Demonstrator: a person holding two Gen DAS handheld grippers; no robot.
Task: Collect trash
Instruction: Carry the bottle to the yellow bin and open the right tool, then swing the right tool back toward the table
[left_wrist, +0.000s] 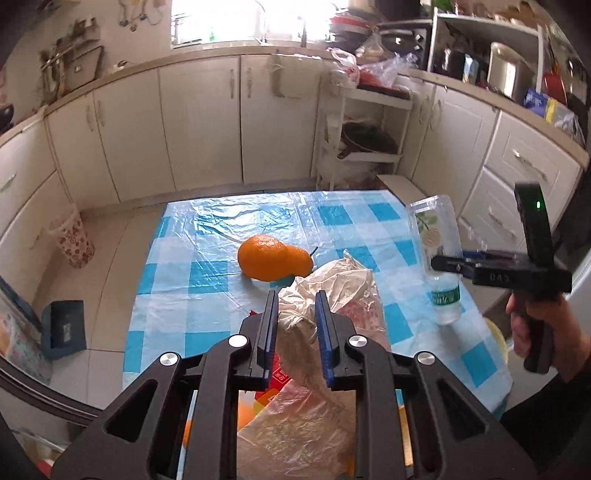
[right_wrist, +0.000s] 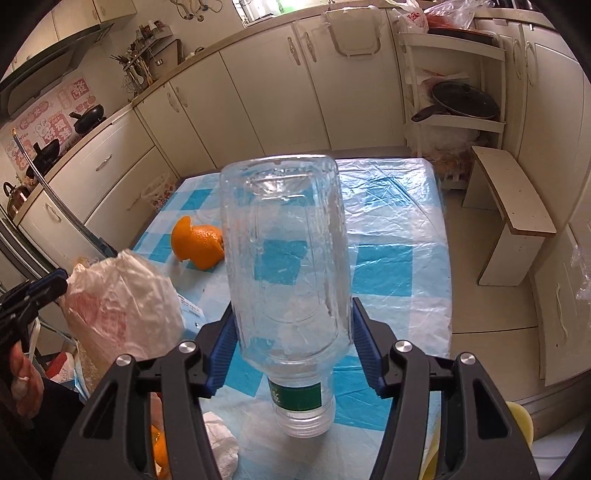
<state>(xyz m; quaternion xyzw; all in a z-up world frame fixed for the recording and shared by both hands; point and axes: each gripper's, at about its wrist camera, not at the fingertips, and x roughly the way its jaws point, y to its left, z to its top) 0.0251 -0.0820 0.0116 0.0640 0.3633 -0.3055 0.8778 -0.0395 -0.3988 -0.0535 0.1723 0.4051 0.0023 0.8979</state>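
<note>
A crumpled white plastic bag (left_wrist: 332, 284) lies bunched between the blue pads of my left gripper (left_wrist: 296, 306), which is shut on its twisted neck; the same bag (right_wrist: 122, 295) bulges at the left of the right wrist view. My right gripper (right_wrist: 293, 304) is shut on a clear plastic bottle (right_wrist: 288, 240) that is upside down and tilted, its green-labelled neck and cap just above the table. In the left wrist view the bottle (left_wrist: 436, 236) and the right gripper (left_wrist: 448, 260) are at the table's right edge. An orange peel (left_wrist: 269, 262) (right_wrist: 201, 247) lies mid-table, apart from both grippers.
The table (left_wrist: 207, 229) has a blue checked cloth under a plastic sheet. A white tissue (right_wrist: 221, 446) and orange bits (right_wrist: 160, 450) lie near its front edge. A floral waste basket (left_wrist: 72, 240) stands on the floor at left, a low stool (right_wrist: 513, 206) at right.
</note>
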